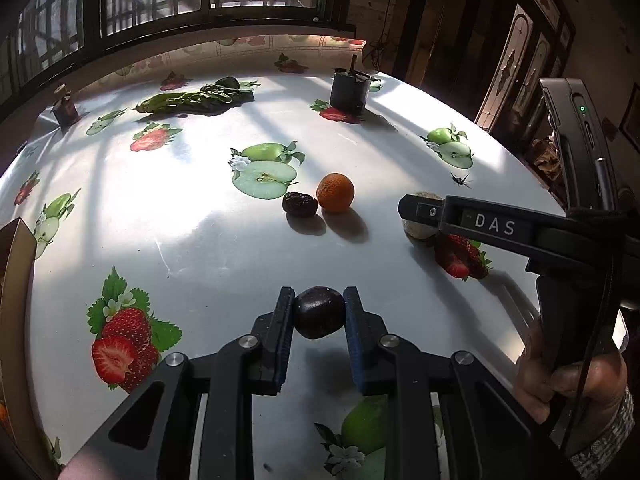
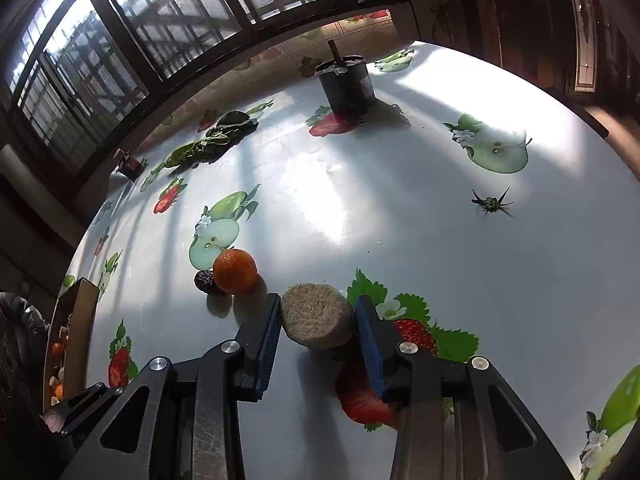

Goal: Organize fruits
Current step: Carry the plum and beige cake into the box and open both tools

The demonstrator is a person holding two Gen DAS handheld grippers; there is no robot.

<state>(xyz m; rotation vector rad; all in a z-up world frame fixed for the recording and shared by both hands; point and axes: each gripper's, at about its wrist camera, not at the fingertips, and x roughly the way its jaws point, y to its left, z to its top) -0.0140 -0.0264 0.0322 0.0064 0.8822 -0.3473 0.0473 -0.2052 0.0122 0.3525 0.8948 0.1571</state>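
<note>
The left gripper (image 1: 319,312) is clamping a dark plum (image 1: 319,312) across its middle, near the table's (image 1: 200,240) front edge; smooth and soft, it is probably bruising easily. The right gripper (image 2: 316,320) is squeezing a rough tan fruit (image 2: 316,318), likely firmer. The orange (image 1: 335,193) is sitting farther off.

White "DAS" lettering on right gripper (image 1: 404,210) body
</note>
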